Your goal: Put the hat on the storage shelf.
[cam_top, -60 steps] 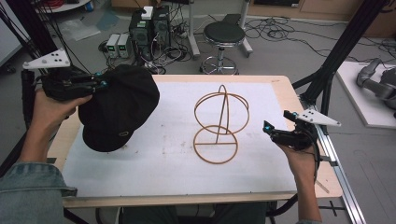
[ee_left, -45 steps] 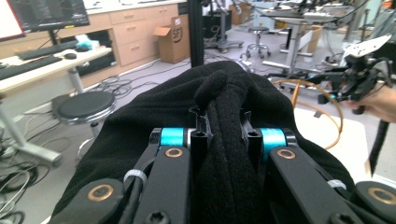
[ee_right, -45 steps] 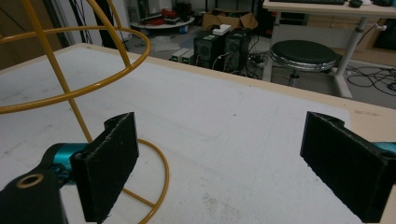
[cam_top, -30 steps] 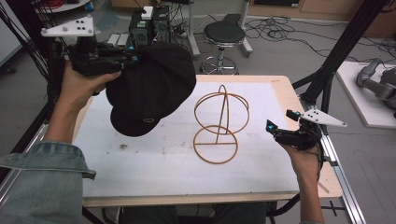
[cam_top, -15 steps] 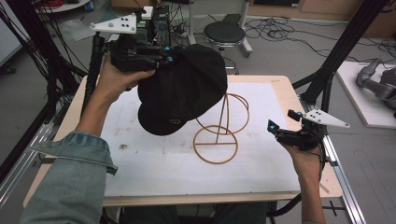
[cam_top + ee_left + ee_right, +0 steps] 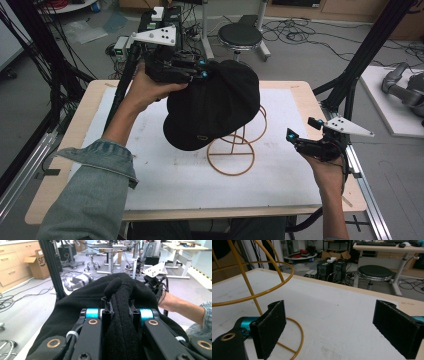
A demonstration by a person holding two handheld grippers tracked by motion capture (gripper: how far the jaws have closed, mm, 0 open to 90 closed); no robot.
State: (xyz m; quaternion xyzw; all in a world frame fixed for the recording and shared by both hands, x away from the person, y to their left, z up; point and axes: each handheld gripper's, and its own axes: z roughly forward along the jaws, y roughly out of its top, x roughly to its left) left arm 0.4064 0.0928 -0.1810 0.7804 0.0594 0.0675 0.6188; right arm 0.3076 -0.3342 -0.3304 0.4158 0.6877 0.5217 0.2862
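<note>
Black cap point(image 6: 215, 107) pinched in left gripper point(image 6: 200, 70), apparently over wire stand point(image 6: 235, 145)

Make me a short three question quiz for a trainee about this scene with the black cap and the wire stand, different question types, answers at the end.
1. True or false: the left tongs are clamped on a fold of the black fabric cap.
2. Multiple choice: the cap is A) lying flat on the white mat, B) held in the air over the gold wire hat stand, C) on the round black stool.
3. Fill in: the right tongs stand ____, with nothing between the pads.

Key: 1 true; 2 B; 3 open.
</note>
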